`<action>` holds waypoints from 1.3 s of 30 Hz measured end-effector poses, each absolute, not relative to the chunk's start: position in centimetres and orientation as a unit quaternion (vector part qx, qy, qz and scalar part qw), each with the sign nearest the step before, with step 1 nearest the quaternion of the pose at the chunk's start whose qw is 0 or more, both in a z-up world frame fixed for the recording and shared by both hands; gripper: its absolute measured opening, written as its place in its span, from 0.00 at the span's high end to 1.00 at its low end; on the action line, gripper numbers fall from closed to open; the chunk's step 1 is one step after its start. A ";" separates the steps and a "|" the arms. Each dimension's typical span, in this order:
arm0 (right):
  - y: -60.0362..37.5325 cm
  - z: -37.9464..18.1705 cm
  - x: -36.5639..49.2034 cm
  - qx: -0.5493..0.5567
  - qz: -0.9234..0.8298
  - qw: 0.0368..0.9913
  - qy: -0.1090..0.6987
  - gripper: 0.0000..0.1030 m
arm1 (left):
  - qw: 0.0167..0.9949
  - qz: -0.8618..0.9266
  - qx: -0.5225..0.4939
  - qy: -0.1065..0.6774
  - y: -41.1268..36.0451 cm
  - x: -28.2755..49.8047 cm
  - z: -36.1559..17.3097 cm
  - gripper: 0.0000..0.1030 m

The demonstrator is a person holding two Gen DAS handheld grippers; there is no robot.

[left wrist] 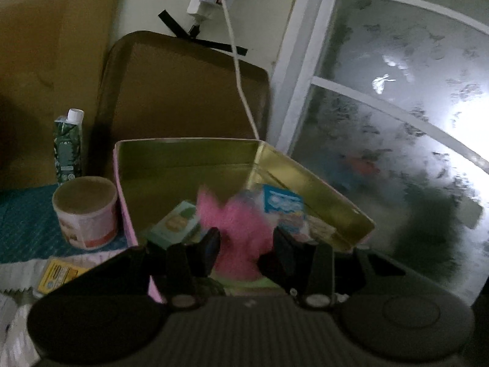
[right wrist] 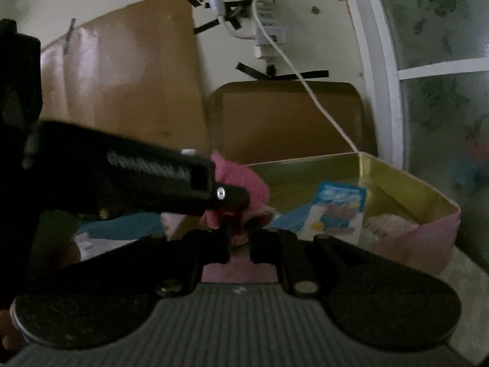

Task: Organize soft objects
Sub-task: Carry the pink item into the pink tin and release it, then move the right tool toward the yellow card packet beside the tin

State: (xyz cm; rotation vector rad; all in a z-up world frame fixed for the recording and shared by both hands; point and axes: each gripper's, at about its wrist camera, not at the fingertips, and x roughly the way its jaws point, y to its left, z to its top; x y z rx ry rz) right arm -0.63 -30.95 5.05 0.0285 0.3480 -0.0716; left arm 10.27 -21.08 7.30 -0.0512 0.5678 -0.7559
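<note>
A pink fluffy soft thing (left wrist: 235,217) sits between my left gripper's (left wrist: 246,238) fingers, which are shut on it just above the near edge of a gold-lined box (left wrist: 318,180). In the right wrist view the left gripper (right wrist: 232,197) reaches in from the left with the pink soft thing (right wrist: 241,177) bunched around its tip. My right gripper (right wrist: 240,238) is just below it. Its fingers stand a narrow gap apart with the pink fabric's lower end between them. The box (right wrist: 406,183) holds a blue packet (right wrist: 339,208) and a cream fluffy item (right wrist: 388,223).
A paper cup (left wrist: 85,211) and a green carton (left wrist: 68,150) stand left of the box on a teal mat (left wrist: 24,220). A yellow packet (left wrist: 58,275) lies near me. A brown tray (left wrist: 183,91) leans on the wall behind, crossed by a white cable (left wrist: 241,91). A frosted window (left wrist: 397,122) is on the right.
</note>
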 end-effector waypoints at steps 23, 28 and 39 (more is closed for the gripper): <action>-26.0 4.1 -4.7 0.010 -0.062 0.983 0.170 0.55 | 0.936 -0.258 -0.016 0.239 -8.6 4.5 5.8 0.24; -23.0 3.1 -4.4 -0.017 -0.018 0.979 0.201 0.55 | 0.947 -0.181 -0.002 0.263 -3.1 4.5 3.2 0.24; -17.9 0.9 0.6 -0.062 0.068 0.956 0.277 0.55 | 0.947 -0.073 -0.051 0.308 4.5 6.5 0.2 0.24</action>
